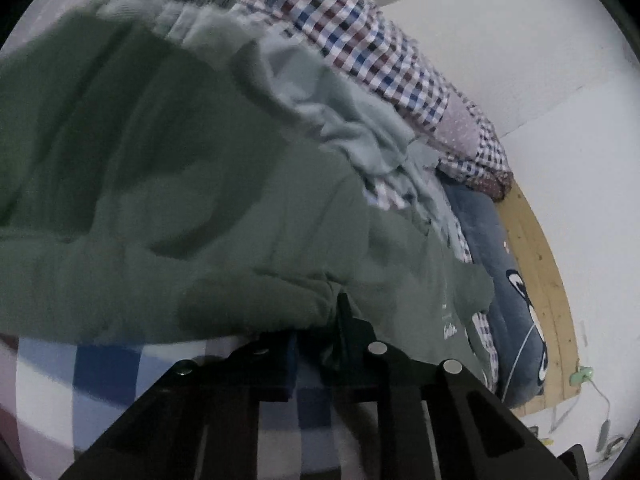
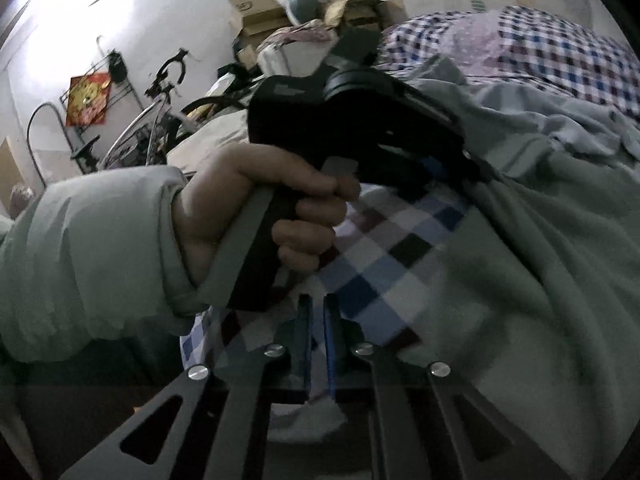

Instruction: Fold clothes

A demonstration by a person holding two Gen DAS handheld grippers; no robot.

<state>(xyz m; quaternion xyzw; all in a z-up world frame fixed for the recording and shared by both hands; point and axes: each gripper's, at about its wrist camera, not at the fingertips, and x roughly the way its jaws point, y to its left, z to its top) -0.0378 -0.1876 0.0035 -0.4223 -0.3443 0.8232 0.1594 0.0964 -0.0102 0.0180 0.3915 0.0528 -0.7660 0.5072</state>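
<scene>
A person's hand in a pale sleeve is gripping the black handle of the left gripper at nine o'clock. The right gripper is sitting at six o'clock, its fingers nearly together over the checkered bedsheet. A pale green garment is lying at three o'clock.

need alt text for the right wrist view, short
A hand in a pale sleeve grips the left claw, which pinches a grey-green garment on a checked bedsheet. The right claw sits nearly closed below; a bicycle and cardboard boxes stand behind.
</scene>
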